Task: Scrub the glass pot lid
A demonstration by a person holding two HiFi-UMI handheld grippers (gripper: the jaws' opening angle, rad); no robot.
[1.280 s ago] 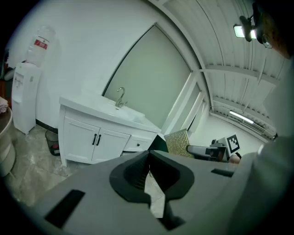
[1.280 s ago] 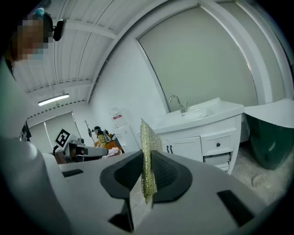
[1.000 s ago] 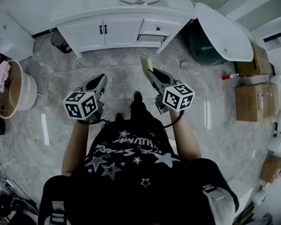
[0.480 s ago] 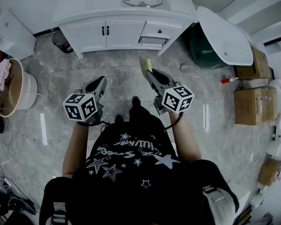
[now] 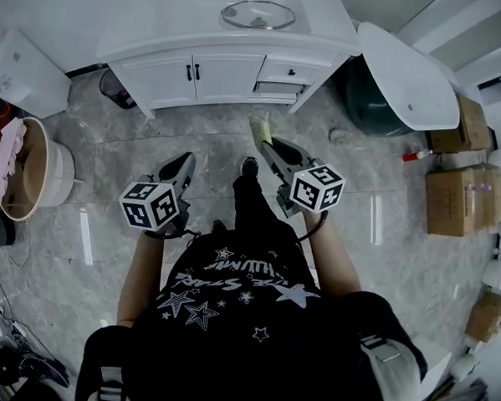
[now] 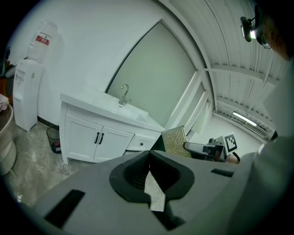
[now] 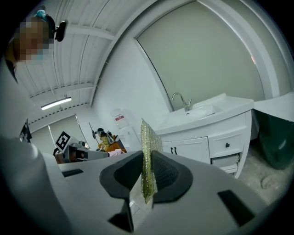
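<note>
My right gripper (image 7: 146,161) is squeezed shut on a scrub pad (image 7: 147,149). The pad is gold-green and sparkly. It stands up straight between the two jaws and sticks out past their tips. My left gripper (image 6: 149,159) is closed too, with its jaws pressed together and nothing between them.

I hold both grippers out in front of my tummy, over the grey stone floor (image 5: 215,155). They are side by side with a gap between them. From the left gripper view I can see the pad and the right gripper off to the side.

The glass pot lid (image 5: 257,15) is not near my grippers. It lies flat on top of the white cabinet (image 5: 227,71), well ahead of me. It is round, with a shiny rim. The cabinet has two doors with dark handles and a small drawer beside them. A tap (image 6: 124,93) stands on its top.

A small bin (image 5: 113,84) sits by the cabinet's left corner. Farther left on the floor is a round wooden tub (image 5: 44,168) with a pink cloth (image 5: 3,150) in it. A white water cooler (image 6: 25,94) stands by the wall. Brown boxes (image 5: 458,200) are on the floor at my right.
</note>
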